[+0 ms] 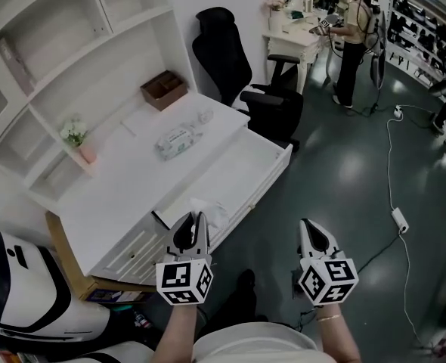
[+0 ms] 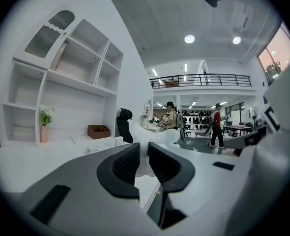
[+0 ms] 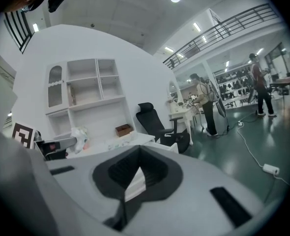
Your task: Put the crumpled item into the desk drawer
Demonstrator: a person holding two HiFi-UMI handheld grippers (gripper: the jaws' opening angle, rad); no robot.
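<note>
The crumpled item point(image 1: 210, 211) is a white wad, and my left gripper point(image 1: 197, 219) is shut on it. It hangs over the near end of the open desk drawer point(image 1: 236, 178). In the left gripper view the wad point(image 2: 160, 134) bulges out between and beyond the dark pads of the left gripper point(image 2: 144, 150). My right gripper point(image 1: 307, 225) floats over the floor to the right of the drawer, shut with nothing in it. In the right gripper view the tips of the right gripper point(image 3: 139, 150) meet. That view also shows the wad point(image 3: 79, 134) at the left.
On the white desk point(image 1: 132, 180) lie a pack of wipes point(image 1: 176, 140) and a brown box point(image 1: 163, 89), with a small flower vase point(image 1: 75, 136) on the shelf. A black office chair point(image 1: 238, 74) stands past the drawer. A cable and plug block point(image 1: 399, 219) lie on the floor; people stand far back.
</note>
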